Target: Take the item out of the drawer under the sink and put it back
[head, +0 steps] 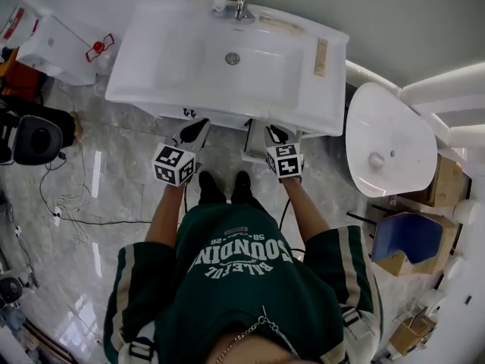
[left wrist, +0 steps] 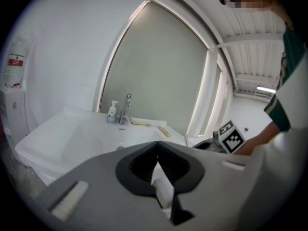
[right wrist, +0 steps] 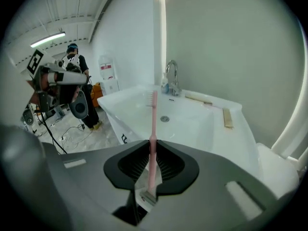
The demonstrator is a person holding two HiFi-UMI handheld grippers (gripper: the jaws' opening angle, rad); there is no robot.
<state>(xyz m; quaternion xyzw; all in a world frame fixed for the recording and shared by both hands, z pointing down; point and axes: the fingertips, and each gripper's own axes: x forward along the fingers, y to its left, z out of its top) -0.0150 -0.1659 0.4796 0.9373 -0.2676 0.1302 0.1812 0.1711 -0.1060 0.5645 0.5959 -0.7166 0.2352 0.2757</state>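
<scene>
I stand in front of a white sink (head: 144, 82). My right gripper (right wrist: 152, 143) is shut on a pink toothbrush (right wrist: 153, 124). The toothbrush stands upright between the jaws, its bristle head (right wrist: 149, 99) up in front of the basin. In the head view this gripper (head: 271, 132) is just below the sink's front edge. A narrow drawer (head: 254, 141) that looks pulled out shows to its left. My left gripper (head: 198, 127) hangs level with it, left of the drawer. In its own view its jaws (left wrist: 158, 146) meet at the tips with nothing held.
A faucet (head: 241, 6) and soap bottle (head: 220, 1) stand at the sink's back, and a wooden strip (head: 321, 57) lies on its right rim. A toilet (head: 386, 139) is close on the right. Cables (head: 68, 203) trail on the marble floor at left. A person (right wrist: 72, 57) stands farther back.
</scene>
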